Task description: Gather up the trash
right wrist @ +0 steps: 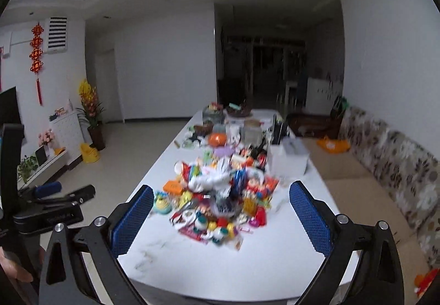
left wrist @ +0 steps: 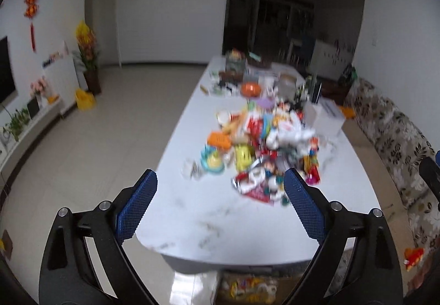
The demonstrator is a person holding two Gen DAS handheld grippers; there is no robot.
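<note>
A heap of colourful trash point(left wrist: 264, 151), wrappers, packets and small cups, lies in the middle of a long white marble table point(left wrist: 220, 222). It also shows in the right wrist view point(right wrist: 220, 195) on the table point(right wrist: 220, 263). My left gripper point(left wrist: 220, 181) is open and empty, held above the table's near end, short of the heap. My right gripper point(right wrist: 221, 195) is open and empty, also above the near end. The left gripper's body point(right wrist: 49, 208) shows at the left of the right wrist view. Both views are blurred.
A white box point(left wrist: 324, 115) stands right of the heap. Bowls, jars and an orange dish point(left wrist: 250, 88) crowd the far end. A floral sofa point(left wrist: 398, 145) runs along the right. A box of coloured items point(left wrist: 253, 288) sits under the near edge. Tiled floor lies left.
</note>
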